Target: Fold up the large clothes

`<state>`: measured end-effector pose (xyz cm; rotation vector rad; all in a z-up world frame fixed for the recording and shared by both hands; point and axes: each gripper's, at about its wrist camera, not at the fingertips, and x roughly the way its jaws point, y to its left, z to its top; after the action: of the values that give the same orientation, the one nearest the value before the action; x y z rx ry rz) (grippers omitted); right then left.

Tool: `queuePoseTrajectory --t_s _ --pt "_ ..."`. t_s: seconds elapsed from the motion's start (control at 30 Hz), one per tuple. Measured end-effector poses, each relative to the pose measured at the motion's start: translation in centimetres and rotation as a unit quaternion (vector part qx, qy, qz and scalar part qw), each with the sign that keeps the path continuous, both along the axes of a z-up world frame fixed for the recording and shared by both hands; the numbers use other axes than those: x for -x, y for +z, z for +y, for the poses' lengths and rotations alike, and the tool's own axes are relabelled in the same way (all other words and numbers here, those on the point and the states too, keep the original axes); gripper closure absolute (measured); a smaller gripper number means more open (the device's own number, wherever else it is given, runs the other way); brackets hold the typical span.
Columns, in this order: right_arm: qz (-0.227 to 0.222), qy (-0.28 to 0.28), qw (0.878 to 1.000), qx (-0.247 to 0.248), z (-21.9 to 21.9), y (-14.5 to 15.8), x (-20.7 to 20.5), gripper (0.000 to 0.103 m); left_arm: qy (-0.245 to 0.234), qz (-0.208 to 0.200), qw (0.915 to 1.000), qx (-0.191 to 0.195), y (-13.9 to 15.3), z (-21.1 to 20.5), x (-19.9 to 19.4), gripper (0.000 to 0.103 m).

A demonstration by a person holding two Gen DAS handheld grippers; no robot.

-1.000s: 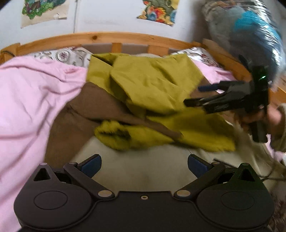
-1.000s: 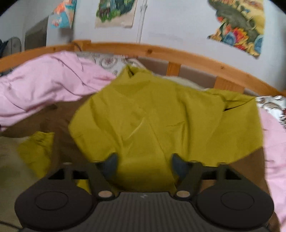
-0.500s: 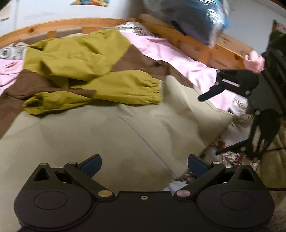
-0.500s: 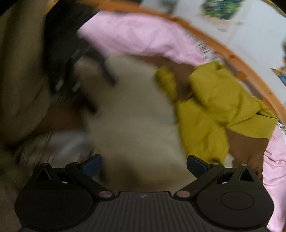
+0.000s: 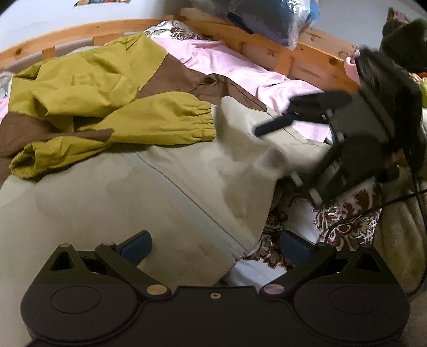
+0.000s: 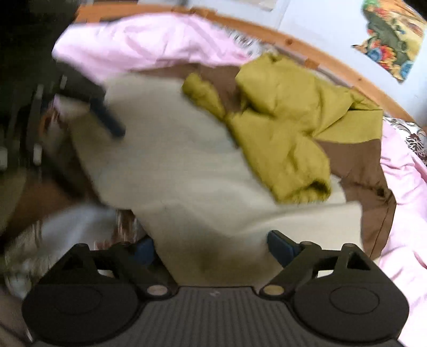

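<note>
A large jacket lies on the bed: olive-yellow top and sleeves [image 5: 93,88], a brown band [image 5: 173,77], a beige lower part [image 5: 133,192]. It also shows in the right wrist view, yellow part [image 6: 288,112] and beige part [image 6: 173,165]. My left gripper [image 5: 214,247] is open over the beige hem near its corner. My right gripper [image 6: 210,247] is open, its jaws either side of the beige hem edge. The right gripper also shows in the left wrist view [image 5: 288,125], at the hem's far corner. The left gripper's finger [image 6: 106,117] shows blurred in the right wrist view.
A pink duvet [image 5: 240,69] lies behind the jacket, against a wooden bed frame [image 5: 293,58]. A plastic-wrapped bundle [image 5: 267,18] sits on the frame. A patterned sheet [image 5: 347,213] shows at the bed's edge. Posters [image 6: 392,40] hang on the wall.
Both grippers pulled back from the yellow top to the beige hem at the bed's near edge. The right gripper came down onto the hem edge. The sleeves now lie folded in.
</note>
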<state>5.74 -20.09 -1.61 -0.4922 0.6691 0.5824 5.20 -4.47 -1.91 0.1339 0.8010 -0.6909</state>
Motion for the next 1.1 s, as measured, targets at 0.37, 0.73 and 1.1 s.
queuePoseTrajectory --t_s 0.37,0.73,1.1 --pt "-0.001 -0.005 0.995 -0.101 0.2 5.4 -6.1 0.079 0.055 -0.057 0.9925 -0.094 0.4 0.3 -0.5 0.011" --pt "-0.045 -0.053 0.994 -0.080 -1.1 5.6 -6.6 0.081 0.226 -0.064 0.9578 -0.167 2.0 8.5 0.4 0.069" --pt "-0.064 -0.061 0.996 -0.016 0.0 4.6 -0.9 0.100 0.275 -0.164 0.9447 -0.074 8.5 10.9 4.0 0.103"
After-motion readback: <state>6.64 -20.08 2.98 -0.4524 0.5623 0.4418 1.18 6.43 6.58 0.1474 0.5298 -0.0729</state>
